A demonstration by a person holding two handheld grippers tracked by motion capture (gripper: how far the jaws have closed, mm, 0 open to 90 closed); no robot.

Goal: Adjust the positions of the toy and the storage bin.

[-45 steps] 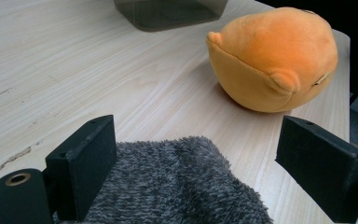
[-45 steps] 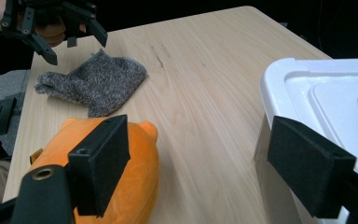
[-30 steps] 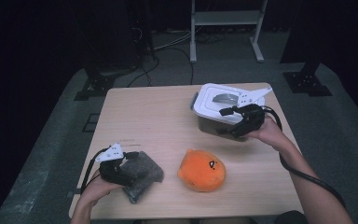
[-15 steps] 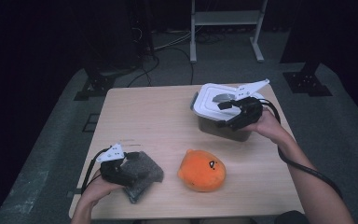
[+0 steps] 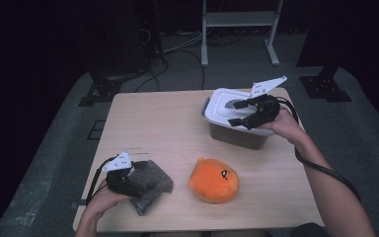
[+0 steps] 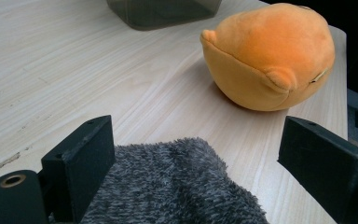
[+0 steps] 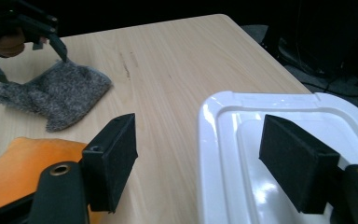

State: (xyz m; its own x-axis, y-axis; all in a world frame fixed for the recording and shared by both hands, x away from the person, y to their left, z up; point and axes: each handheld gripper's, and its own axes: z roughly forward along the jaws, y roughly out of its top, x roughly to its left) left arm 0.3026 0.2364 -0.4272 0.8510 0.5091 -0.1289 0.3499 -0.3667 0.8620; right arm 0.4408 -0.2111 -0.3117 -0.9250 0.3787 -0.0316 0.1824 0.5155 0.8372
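I've got the right gripper up over the white lid of the grey-walled box at the far right of the table. Its jaws have just been closing a little, yet in the right gripper view they stand wide apart with nothing between them: one pad hangs above the lid's glossy top, the other out over bare wood beside the lid's edge. So those fingers are released, gripping nothing, and I can't tell whether a pad touches the lid.

Down at the near left corner, my left gripper sits on the grey fuzzy cloth. In the left gripper view the cloth bunches up between the two black jaws, against the one on the left, while the other stands well clear of the pile. Released there too.

The orange plush toy lies near the front edge, just beside the cloth, between my two hands and apart from the box.
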